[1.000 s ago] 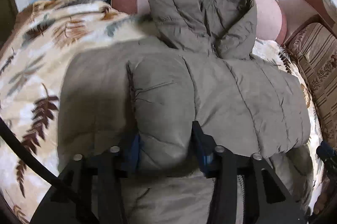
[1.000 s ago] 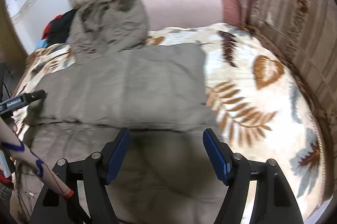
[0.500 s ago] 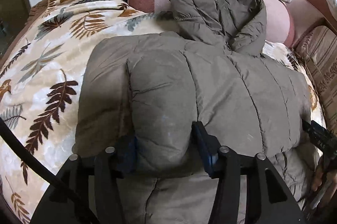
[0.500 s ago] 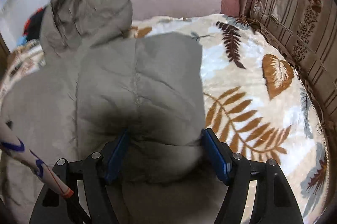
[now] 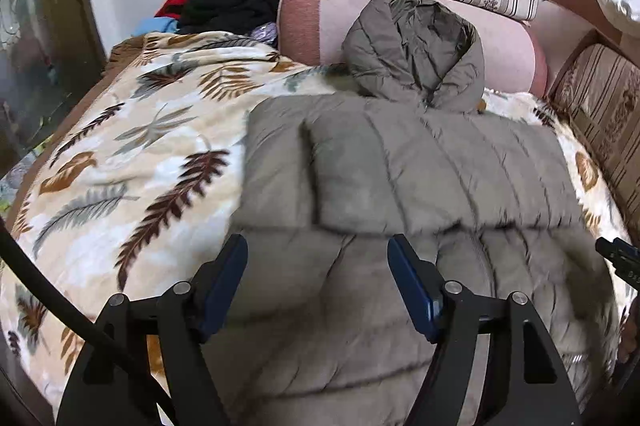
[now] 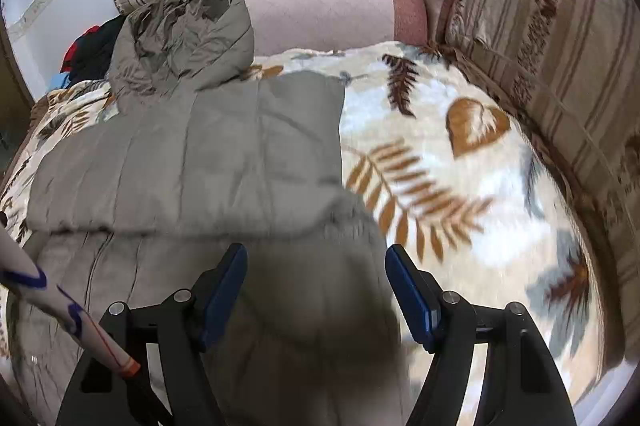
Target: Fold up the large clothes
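Grey jacket [image 5: 420, 162] lies folded on a leaf-print blanket [image 5: 132, 162], no readable labels. Left gripper [image 5: 318, 268] and right gripper [image 6: 316, 268] gape wide, holding nothing. Bare blanket flanks both sides.

Right tongs [image 6: 316, 290] agape above jacket [image 6: 192, 162]

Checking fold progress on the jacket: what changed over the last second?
The left tongs let go of the sleeve fold they clamped and now stand open, drawn back over the jacket. The right tongs pressed onto the jacket, then drew back open. The sleeves stayed folded in; the hood still rests on the pink bolster.
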`<state>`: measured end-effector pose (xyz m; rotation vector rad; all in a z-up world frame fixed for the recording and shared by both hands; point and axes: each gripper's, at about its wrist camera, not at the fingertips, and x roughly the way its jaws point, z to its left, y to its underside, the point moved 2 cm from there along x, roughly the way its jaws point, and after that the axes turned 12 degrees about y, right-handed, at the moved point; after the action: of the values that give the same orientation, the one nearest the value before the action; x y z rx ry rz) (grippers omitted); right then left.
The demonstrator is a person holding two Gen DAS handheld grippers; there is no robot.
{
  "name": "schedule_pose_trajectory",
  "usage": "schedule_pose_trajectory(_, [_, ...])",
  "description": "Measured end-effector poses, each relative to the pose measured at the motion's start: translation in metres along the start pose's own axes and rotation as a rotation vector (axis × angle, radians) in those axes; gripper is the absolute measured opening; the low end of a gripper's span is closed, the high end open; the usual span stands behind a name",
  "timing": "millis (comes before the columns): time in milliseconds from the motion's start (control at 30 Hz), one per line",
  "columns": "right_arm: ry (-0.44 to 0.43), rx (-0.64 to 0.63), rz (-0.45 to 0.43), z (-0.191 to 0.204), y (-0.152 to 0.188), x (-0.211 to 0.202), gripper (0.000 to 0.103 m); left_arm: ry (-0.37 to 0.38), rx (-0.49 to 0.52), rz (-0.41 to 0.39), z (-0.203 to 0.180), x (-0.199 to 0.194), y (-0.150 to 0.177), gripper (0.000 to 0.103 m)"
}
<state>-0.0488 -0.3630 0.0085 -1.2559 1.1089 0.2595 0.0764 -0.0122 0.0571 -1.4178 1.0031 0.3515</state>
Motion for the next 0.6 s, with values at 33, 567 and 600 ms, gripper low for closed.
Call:
schedule_pose_trajectory(33, [-0.001,0.001,0.0,0.001,0.007,-0.004,0.076,-0.008,0.001,0.001,0.001,-0.003,0.005,0.072])
schedule_pose_trajectory(567, [-0.004,-0.069,0.069,0.01,0.117,-0.041,0.078,-0.054,-0.043,0.116,0.01,-0.004,0.112,0.072])
schedule_pose_trajectory(600, [-0.011,-0.064,0.069,0.008,0.12,-0.044,0.08,-0.054,-0.039,0.118,0.01,-0.007,0.115,0.072])
